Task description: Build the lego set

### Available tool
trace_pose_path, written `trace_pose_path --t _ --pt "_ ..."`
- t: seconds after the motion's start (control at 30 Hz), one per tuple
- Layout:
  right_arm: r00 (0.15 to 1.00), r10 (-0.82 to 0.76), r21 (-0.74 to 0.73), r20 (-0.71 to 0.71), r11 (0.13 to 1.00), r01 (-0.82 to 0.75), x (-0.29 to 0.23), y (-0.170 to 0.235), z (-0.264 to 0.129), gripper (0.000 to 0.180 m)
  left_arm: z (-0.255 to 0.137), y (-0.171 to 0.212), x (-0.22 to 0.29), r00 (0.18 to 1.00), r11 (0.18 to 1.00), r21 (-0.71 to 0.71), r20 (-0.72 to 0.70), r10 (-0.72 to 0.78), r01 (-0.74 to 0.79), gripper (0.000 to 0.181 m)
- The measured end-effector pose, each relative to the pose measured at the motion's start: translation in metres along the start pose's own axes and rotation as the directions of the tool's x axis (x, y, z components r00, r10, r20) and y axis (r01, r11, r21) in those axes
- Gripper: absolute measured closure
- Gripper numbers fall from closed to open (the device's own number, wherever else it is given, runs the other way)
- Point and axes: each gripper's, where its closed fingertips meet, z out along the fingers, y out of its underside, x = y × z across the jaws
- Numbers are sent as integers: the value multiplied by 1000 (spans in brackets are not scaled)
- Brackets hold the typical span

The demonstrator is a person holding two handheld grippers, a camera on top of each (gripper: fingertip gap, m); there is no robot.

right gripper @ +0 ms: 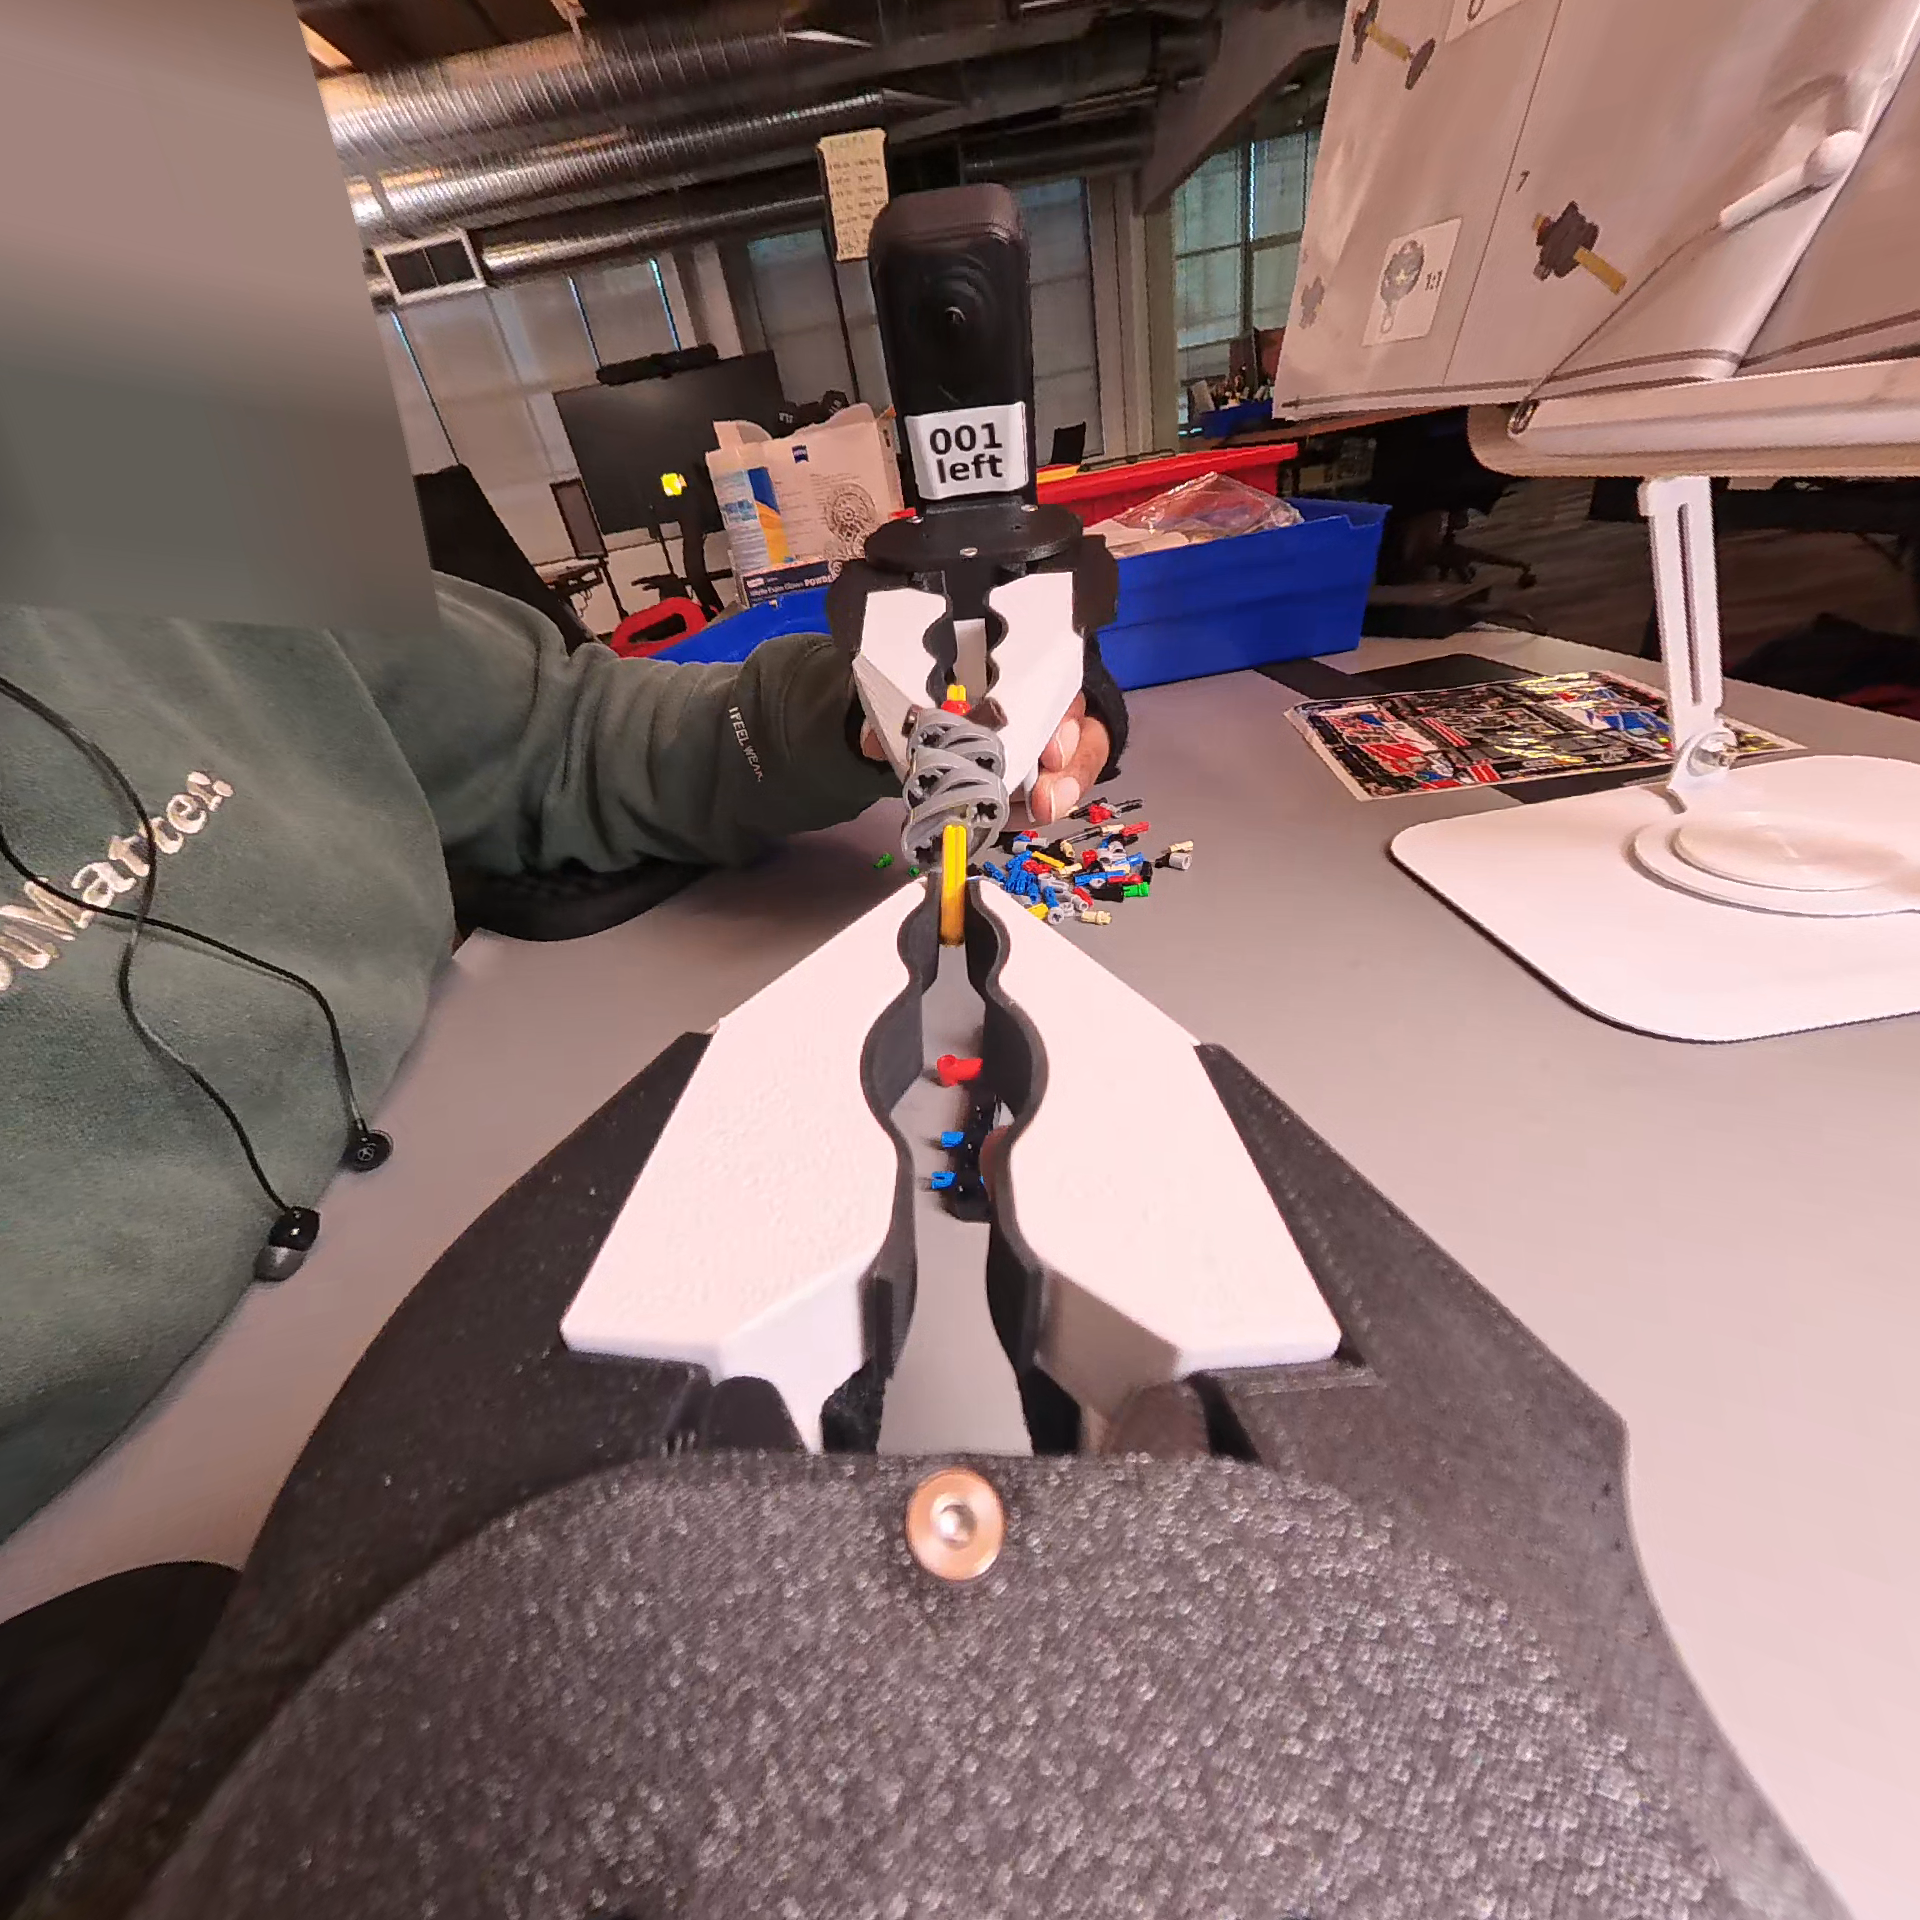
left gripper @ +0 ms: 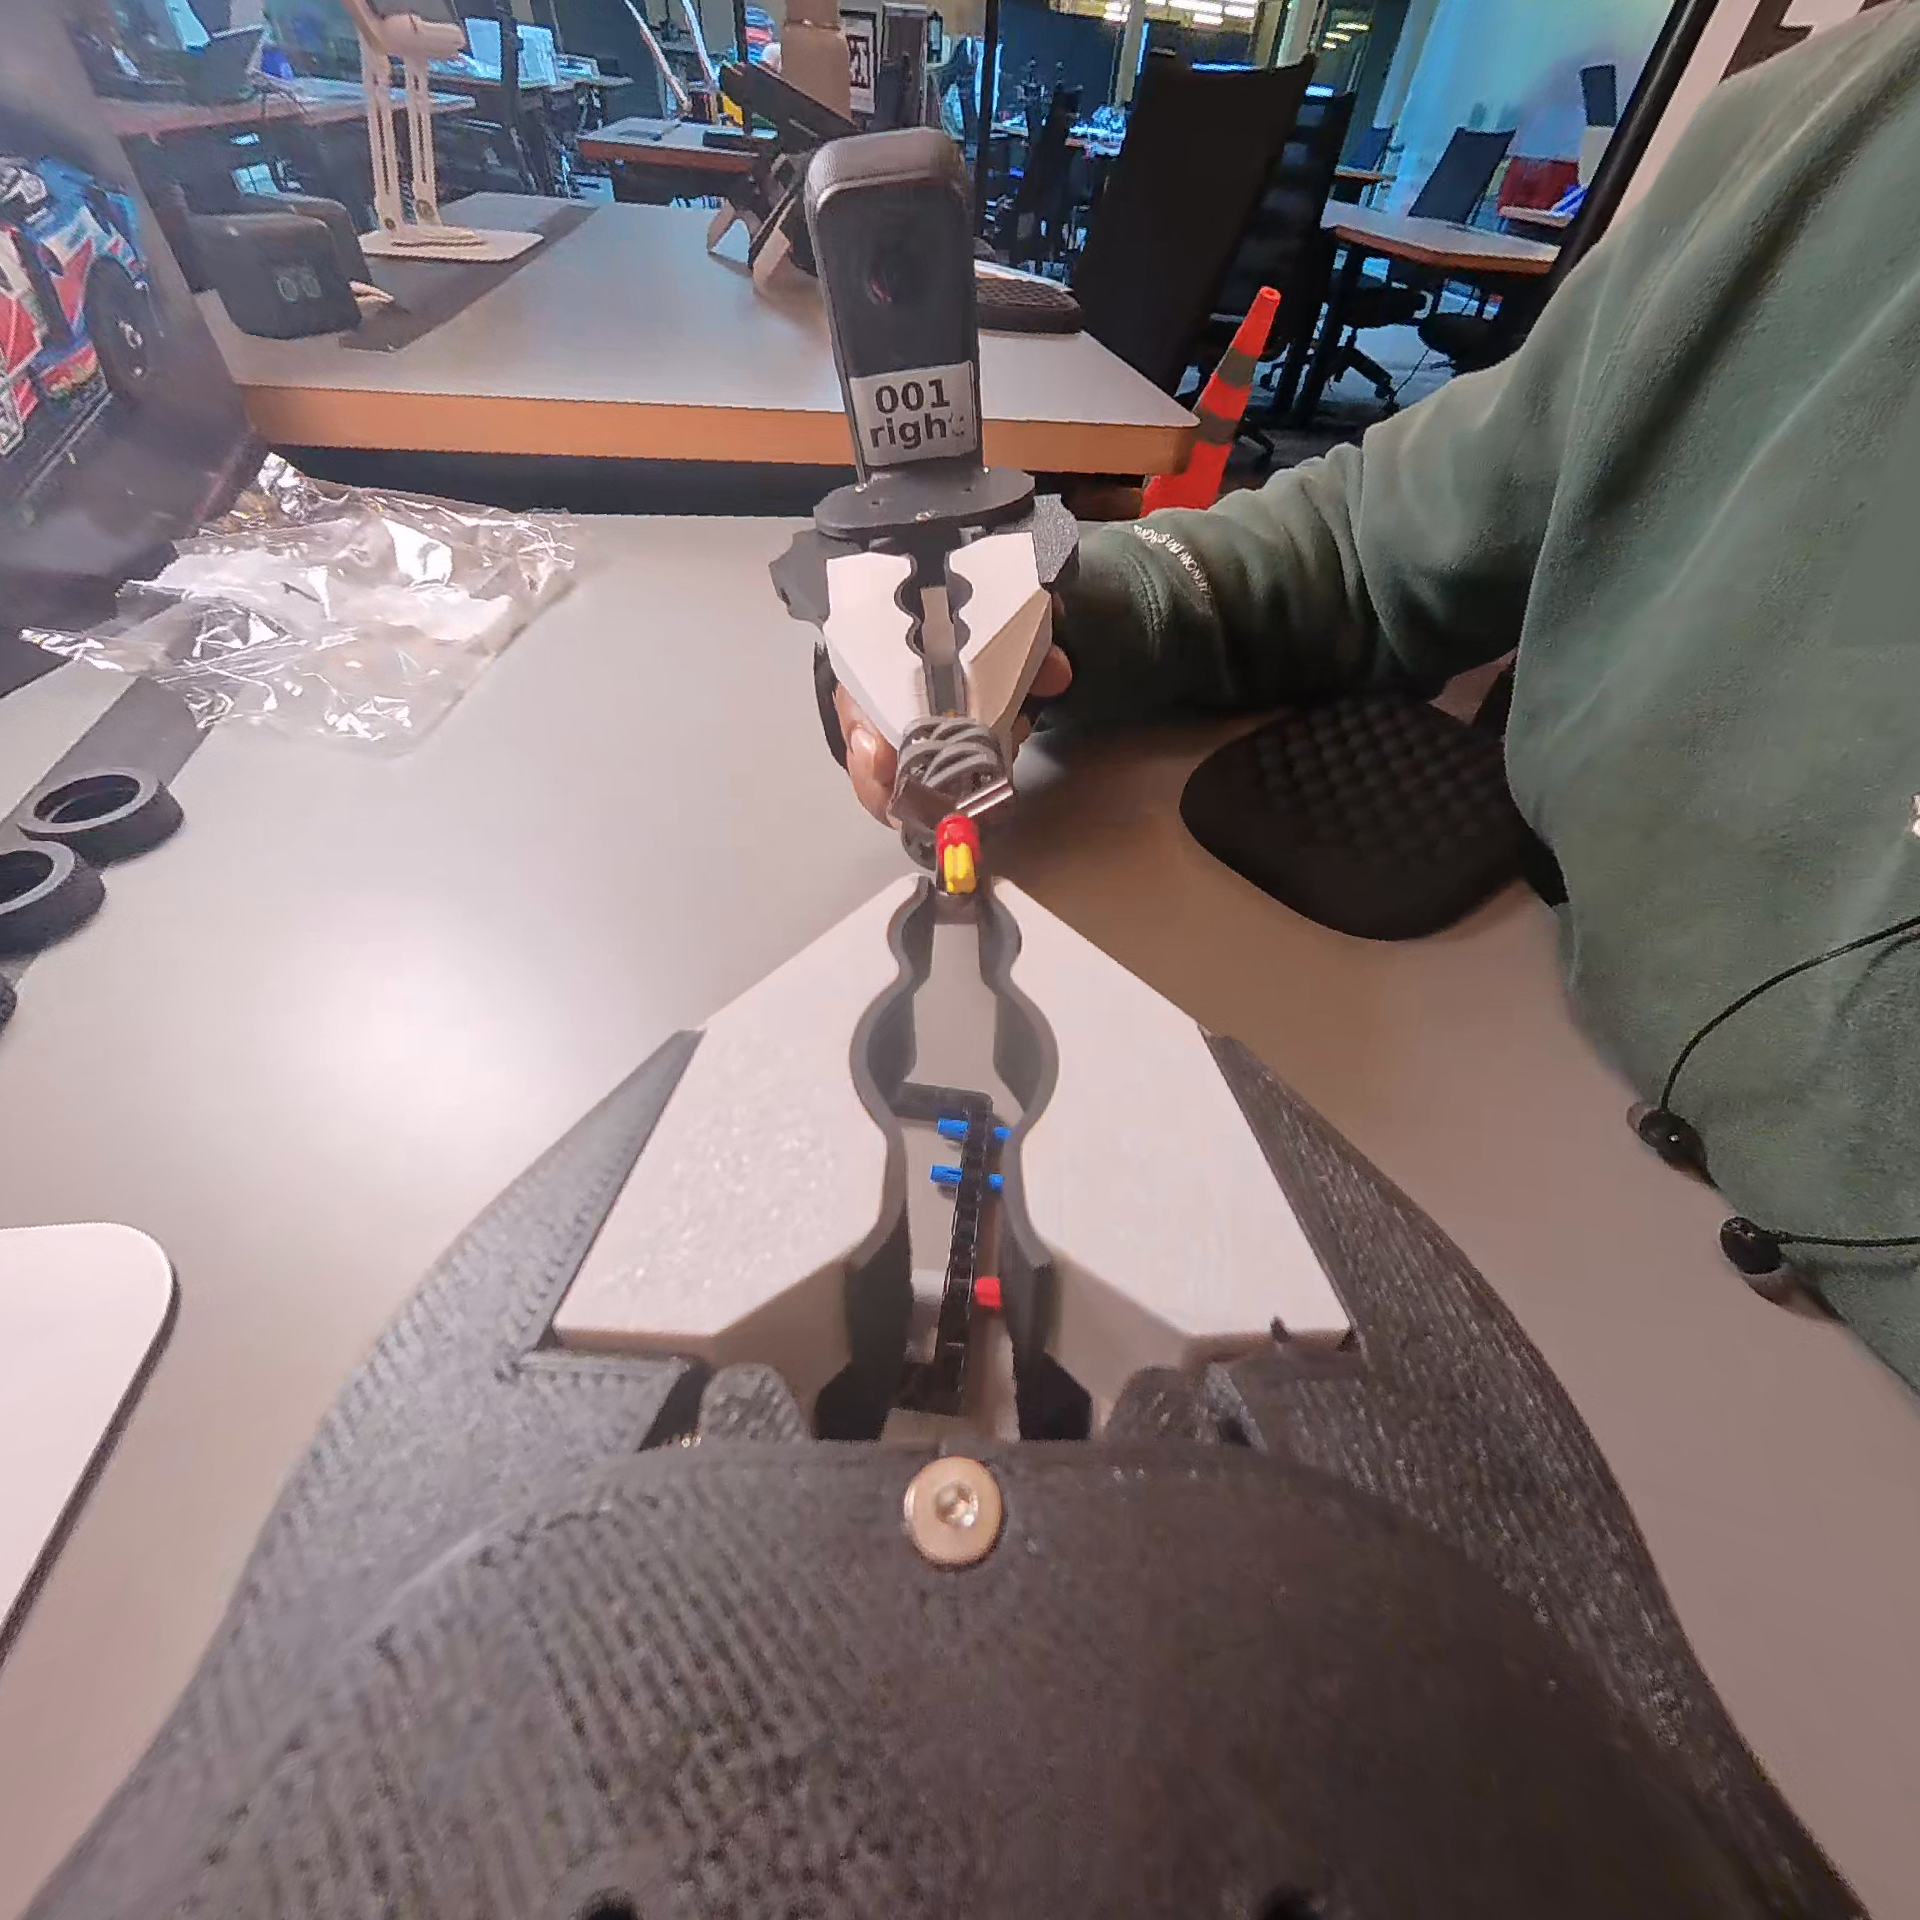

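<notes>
My left gripper [left gripper: 951,896] and right gripper [right gripper: 951,920] have jaws pinched on one yellow axle [right gripper: 952,891], poked through the grey gear [right gripper: 951,779]. Many loose pieces [right gripper: 1086,868] wait on the table [right gripper: 1351,1195], so I think I've only just started.

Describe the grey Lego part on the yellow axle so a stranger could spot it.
Start at the grey table, where two tools meet tip to tip. Between the left tool and the right tool, a grey ribbed Lego part sits threaded on a yellow axle. Unlike the small colourful pieces scattered behind, it is chunky, grey and held in the air.
</notes>
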Motion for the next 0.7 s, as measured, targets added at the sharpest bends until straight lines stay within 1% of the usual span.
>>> trace_pose_path --t 0.23,0.4,0.5,0.57,0.7 --pt "999 -50 -31 -17 998 49 -3 2 1 178 0 3 4 999 999 0 -34 -33 33 175" --pt "998 -62 -19 -29 998 61 -7 -3 -1 178 1 -3 7 993 994 45 -70 -99 102 174" --pt "997 -55 9 -54 998 55 -5 -8 -3 178 1 -8 5 996 993 72 -22 -92 93 173" --pt "996 -51 29 -74 998 53 -4 -11 -4 178 1 -10 3 997 995 79 29 -69 66 169" --pt "994 -50 49 -96 997 55 -2 -16 -5 178 -1 -15 -1 990 995 98 134 -32 19 166"
